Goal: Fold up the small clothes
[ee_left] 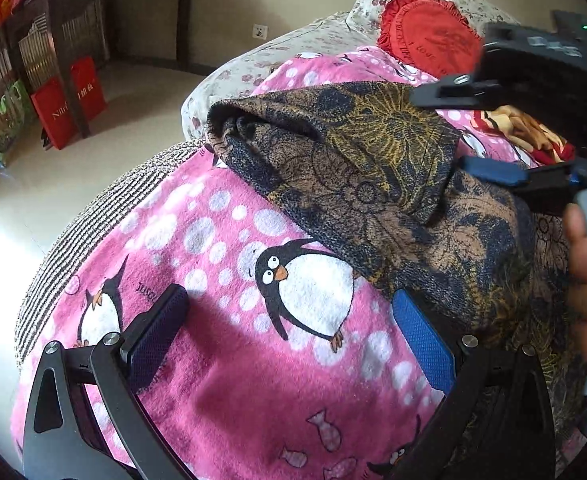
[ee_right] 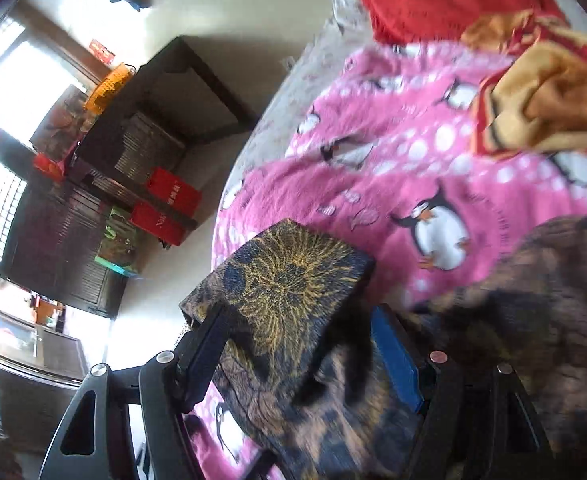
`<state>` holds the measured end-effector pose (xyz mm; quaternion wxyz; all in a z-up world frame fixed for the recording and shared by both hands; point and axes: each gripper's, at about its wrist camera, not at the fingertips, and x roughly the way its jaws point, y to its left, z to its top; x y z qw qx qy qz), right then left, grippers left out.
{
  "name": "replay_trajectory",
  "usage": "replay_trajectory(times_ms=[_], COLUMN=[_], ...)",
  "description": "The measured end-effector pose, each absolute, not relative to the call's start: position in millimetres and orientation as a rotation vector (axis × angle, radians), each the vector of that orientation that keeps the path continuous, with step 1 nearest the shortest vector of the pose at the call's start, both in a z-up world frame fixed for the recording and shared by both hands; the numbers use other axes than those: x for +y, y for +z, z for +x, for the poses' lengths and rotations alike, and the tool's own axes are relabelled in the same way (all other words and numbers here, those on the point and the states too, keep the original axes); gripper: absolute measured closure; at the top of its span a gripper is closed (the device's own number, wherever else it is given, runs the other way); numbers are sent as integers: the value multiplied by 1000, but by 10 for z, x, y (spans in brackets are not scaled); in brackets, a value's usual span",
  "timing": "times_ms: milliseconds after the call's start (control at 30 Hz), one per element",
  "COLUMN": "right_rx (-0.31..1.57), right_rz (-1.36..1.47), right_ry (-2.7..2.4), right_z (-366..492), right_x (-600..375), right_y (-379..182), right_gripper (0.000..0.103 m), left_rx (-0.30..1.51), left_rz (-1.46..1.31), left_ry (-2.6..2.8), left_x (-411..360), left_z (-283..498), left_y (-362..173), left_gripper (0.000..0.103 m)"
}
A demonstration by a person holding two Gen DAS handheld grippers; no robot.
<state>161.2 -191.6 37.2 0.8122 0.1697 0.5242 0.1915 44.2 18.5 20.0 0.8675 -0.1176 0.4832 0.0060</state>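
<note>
A dark brown and gold patterned garment [ee_left: 373, 176] lies on a pink penguin blanket [ee_left: 229, 360] on the bed. My left gripper [ee_left: 289, 332] is open and empty, low over the blanket just left of the garment's near edge. My right gripper [ee_left: 465, 132] shows at the right of the left wrist view, with the garment's folded edge between its fingers. In the right wrist view the right gripper [ee_right: 297, 344] holds a lifted flap of the garment [ee_right: 289, 292] between its pads, above the blanket [ee_right: 373, 184].
A red round cushion [ee_left: 429, 44] and a red and yellow cloth [ee_left: 525, 132] lie at the far end of the bed. The bed's left edge drops to a pale floor [ee_left: 105, 152]. Red bags [ee_left: 69, 100] and a dark table stand by the wall.
</note>
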Motion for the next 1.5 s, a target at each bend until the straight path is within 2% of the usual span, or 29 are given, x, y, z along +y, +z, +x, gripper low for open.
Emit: replay_trajectory(times_ms=[33,67,100,133,167,267,400,533,667,833,1033,1100,1167,1200,1267,1500], right_rx=[1134,1138,1136,1130,1129,1090,887,729,686,778,1043,1089,1016,973,899,899], right_rz=[373,381,375,355,336,333,277,270,237,214,145,75,61,75,122,46], right_ry=[399,394,391,388,391,419,483,475,345,69,-216,-291,-289,-265,-118,413], right_z=[1672,1697,1724,1747,1764,1688,1269,686,180,-313,-353,-335,-387,-383,-276,459], right_x=[-1886,-1851,-1830,-1796,-1763,-1772,-2032,-2851,-3758,-4857,-5508,-5545,-5450,-5369,-5027,-3275], right_y=[321,262,229,210,195,339,1094,1885,2178,1869,731,568,701,802,981,931], right_gripper=[39,53,61,78,90,97,97,97,97,97,97,85,57,52,49,49], left_rx=[1010,1007,1005,1004,1003,1002,943,895,893,915,962,954,947,951,965,988], left_rz=[-244,-238,-232,-228,-226,-226,-201,-145,-132,-93,-1,33,67,68,58,33], left_ry=[14,16,18,19,19,22,37,16,-10,-49,-107,-113,-98,-95,-95,-71], left_x=[180,172,164,162,161,163,158,86,-3,-286,-762,-844,-907,-918,-942,-872], left_z=[442,439,436,430,426,394,237,-10,-182,-253,-196,-186,-129,-93,0,127], left_y=[196,191,189,186,189,211,360,509,557,567,519,520,493,471,409,235], left_gripper=[0,0,0,0,0,0,1,0,0,0,0,0,0,0,0,0])
